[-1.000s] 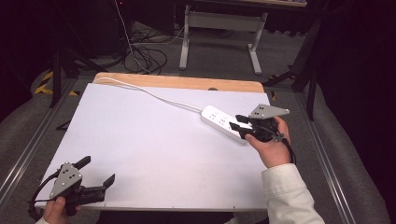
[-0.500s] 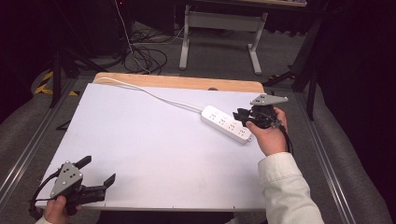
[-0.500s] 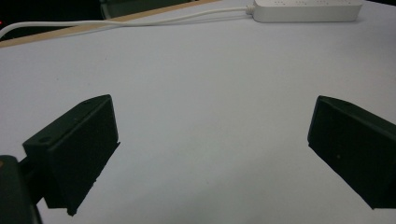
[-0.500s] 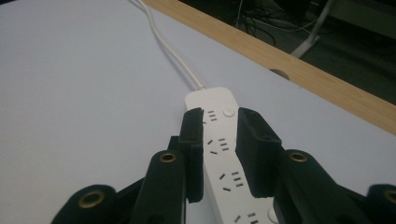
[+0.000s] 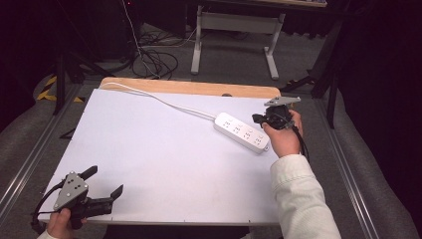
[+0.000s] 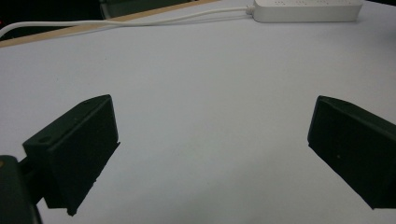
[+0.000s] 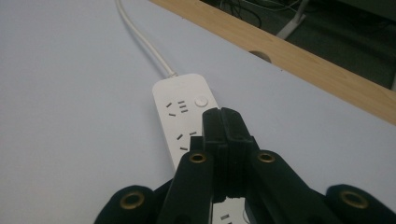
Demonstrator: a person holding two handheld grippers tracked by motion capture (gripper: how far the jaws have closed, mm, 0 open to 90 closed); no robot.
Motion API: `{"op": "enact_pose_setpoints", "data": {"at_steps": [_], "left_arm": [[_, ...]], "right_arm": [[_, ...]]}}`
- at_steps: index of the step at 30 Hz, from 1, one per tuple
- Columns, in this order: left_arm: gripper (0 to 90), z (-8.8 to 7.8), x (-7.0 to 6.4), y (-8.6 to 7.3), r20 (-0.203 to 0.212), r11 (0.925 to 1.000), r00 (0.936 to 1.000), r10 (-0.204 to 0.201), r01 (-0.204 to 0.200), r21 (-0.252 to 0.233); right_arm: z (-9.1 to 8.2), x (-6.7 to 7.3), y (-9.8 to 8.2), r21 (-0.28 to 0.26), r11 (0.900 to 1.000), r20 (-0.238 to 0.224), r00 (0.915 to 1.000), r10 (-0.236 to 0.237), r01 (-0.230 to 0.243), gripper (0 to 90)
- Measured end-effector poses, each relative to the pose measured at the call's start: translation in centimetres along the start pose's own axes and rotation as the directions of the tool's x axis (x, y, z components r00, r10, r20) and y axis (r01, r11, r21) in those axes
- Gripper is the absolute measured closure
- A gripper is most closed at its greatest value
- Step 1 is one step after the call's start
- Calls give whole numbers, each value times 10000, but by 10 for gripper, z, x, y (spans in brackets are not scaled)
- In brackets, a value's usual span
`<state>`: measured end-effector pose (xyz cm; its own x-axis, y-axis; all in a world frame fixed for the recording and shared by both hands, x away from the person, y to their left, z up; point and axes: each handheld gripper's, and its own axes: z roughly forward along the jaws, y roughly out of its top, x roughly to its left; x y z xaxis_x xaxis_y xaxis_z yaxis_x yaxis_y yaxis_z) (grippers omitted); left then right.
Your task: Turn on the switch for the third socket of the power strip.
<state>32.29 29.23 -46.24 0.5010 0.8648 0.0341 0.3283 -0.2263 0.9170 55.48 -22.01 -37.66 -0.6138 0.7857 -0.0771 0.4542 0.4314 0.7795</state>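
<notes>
Here the right claw [image 5: 260,119] had its two black jaws pressed flat together with nothing between them, having just been closing. It hovered at the near-right end of the white power strip [image 5: 242,132], its tip over the strip's sockets; whether it touched the plastic I could not tell. The strip lay slantwise on the right part of the white tabletop [image 5: 164,149], its white cable [image 5: 164,102] running off toward the far left corner and the wooden edge [image 5: 189,87].

A second earlier that claw had been lower along the strip's near end with its jaws still apart; since then the hand had drawn toward the right edge of the tabletop, while the strip itself lay where it had been. The left claw [image 5: 102,183] had stayed at the near left corner, its jaws spread wide over bare tabletop, well apart from the strip.

The right gripper view showed the strip's round button [image 7: 201,101] and the socket slots just beyond the closed jaws, which the high view was too distant to resolve. The left gripper view caught the strip [image 6: 308,10] side-on at the far edge.
</notes>
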Motion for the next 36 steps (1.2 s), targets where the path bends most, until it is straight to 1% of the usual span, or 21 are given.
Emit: {"op": "enact_pose_setpoints", "data": {"at_steps": [2,8,11,15,16,17,20,21,22,23,25,30,36], "left_arm": [[22,0,0,0,23,10000,10000,1,-1,-6],[22,0,0,0,-4,10000,10000,-8,8,6],[22,1,0,0,31,10000,10000,-24,24,6],[23,0,0,0,43,10000,10000,34,-34,29],[23,1,0,0,53,10000,10000,-1,1,-16],[22,0,0,0,67,10000,10000,-12,12,-17],[22,0,1,0,69,10000,10000,-29,29,-23],[22,0,1,0,52,10000,10000,36,-36,-1],[22,0,1,0,52,10000,10000,36,-36,-1],[22,0,1,0,53,10000,10000,37,-37,1],[22,1,1,0,63,10000,10000,-16,16,9],[22,1,1,0,60,10000,10000,-7,7,27],[22,1,1,0,77,10000,10000,-39,39,32]], "right_arm": [[3,-1,0,97,9999,45,10000,57,-57,900],[13,-7,0,295,9996,163,9999,-27,22,900],[18,-9,-1,407,9992,274,9996,10,-21,900],[27,-11,-4,819,9958,277,9988,400,-421,900],[27,-11,-4,819,9958,277,9988,400,-421,900],[31,-12,-5,987,9939,357,9983,464,-497,900],[34,-12,-7,1094,9922,395,9976,564,-604,900],[38,-12,-9,1136,9910,385,9971,664,-704,900],[38,-12,-9,1136,9910,385,9971,664,-704,900],[42,-11,-10,1209,9902,461,9968,646,-698,900],[44,-11,-11,1235,9897,442,9967,674,-724,900],[52,-13,-16,1551,9852,602,9961,639,-726,900],[56,-15,-21,1674,9823,597,9954,748,-839,900]]}}
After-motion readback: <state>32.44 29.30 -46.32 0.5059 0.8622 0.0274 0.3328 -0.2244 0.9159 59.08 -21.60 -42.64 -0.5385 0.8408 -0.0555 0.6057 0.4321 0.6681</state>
